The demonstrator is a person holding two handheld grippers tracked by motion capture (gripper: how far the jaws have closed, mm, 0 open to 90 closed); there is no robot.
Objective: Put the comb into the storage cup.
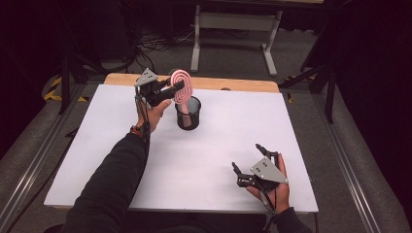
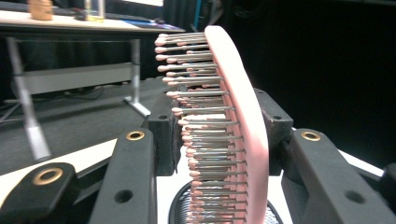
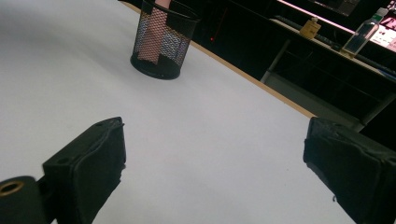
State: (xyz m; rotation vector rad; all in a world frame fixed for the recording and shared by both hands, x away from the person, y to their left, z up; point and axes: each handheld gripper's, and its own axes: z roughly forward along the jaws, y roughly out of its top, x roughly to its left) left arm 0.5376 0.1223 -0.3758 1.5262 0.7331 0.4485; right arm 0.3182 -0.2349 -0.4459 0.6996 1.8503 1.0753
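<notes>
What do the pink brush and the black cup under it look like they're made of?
The pink hairbrush looks like moulded plastic with a smooth matte back; its thin grey bristles, probably metal or stiff plastic, end in rounded pink tips. The black cup appears to be wire mesh, likely painted metal: you can see through its grid wall, with a solid rim and base.

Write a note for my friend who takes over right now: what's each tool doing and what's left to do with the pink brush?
Left tool: jaws around the head of the pink hairbrush, held upright with its handle down inside the black mesh cup. Whether the pads press on it I cannot tell.
Right tool: open, holding nothing, resting near the table's front right.
Done: brush stands in the cup.
Left: probably let go fully and pull the left tool clear without tipping the cup.
</notes>
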